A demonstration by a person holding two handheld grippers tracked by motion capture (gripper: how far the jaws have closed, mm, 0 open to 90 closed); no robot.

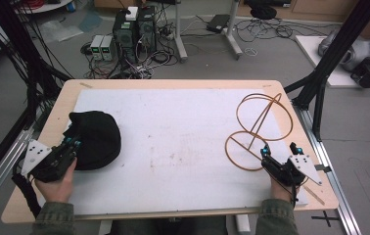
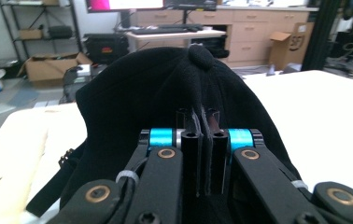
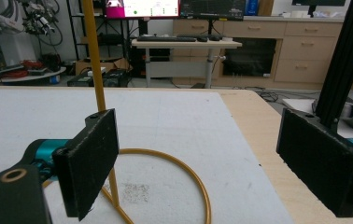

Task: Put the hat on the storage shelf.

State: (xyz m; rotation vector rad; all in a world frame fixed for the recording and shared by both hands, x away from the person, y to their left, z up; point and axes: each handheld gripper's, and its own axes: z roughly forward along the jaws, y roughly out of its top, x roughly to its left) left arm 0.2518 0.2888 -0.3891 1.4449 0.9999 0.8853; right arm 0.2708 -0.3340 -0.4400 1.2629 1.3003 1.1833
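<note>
left gripper jaws pinched on black cap fabric | right gripper jaws wide, empty, wire stand ring between | likely next: lift cap toward stand

Right claw: jaws wide apart.
Wire stand: yellow base ring on the counter, upright rod behind the left jaw.

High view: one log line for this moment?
left tool: shut on black cap | right tool: open beside wire stand | stand upright on table
</note>
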